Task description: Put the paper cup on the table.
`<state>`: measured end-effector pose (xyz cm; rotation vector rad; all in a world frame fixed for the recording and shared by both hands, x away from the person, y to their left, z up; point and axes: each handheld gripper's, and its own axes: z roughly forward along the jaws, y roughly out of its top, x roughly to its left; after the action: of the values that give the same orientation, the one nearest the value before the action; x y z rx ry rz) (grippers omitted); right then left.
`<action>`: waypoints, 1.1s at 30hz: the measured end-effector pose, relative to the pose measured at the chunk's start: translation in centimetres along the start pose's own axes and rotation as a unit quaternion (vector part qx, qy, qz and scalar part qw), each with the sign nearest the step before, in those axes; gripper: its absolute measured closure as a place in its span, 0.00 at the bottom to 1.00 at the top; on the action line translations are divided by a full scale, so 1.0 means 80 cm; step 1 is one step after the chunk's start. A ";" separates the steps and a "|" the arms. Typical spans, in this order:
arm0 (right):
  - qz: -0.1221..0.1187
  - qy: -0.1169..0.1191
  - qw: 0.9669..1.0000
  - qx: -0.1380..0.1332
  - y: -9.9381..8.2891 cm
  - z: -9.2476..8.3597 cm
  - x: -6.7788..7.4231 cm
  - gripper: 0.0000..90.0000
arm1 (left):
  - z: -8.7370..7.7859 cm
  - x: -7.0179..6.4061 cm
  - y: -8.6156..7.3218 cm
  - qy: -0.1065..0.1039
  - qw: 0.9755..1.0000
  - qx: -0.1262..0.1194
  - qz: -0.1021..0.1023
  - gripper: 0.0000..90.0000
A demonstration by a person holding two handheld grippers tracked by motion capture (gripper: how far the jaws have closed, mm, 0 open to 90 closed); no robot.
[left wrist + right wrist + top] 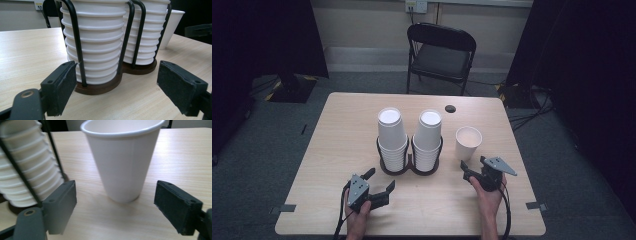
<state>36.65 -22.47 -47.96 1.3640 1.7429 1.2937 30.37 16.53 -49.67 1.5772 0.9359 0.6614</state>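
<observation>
A pale wooden table (337, 150) stands before a black folding chair (441, 55) at the far side. At the table's middle, a dark wire rack (409, 162) with a brown base holds two tall stacks of upside-down white paper cups (392, 137), side by side. Just right of the rack, a single paper cup (468, 143) stands upright and empty, apart from the stacks. The right gripper (473, 170) sits near it with jaws spread wide around nothing, the cup framed between them in the right gripper view. The left gripper (379, 181), jaws equally wide and empty, faces the rack's near left stack. The lone cup looks light and thin-walled, likely to crush or tip under a hard squeeze; a gentle hold across its lower middle, below the stiffer rolled rim (120, 131), seems safest.
</observation>
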 end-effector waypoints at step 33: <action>-0.027 0.099 0.992 -0.072 -0.044 -0.035 0.084 0.16 | -0.003 -0.001 -0.001 0.011 1.000 -0.003 -0.006 0.18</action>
<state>30.75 -17.12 -49.32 1.1333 1.7625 1.5373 30.11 16.58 -49.68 1.5605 0.9570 0.6747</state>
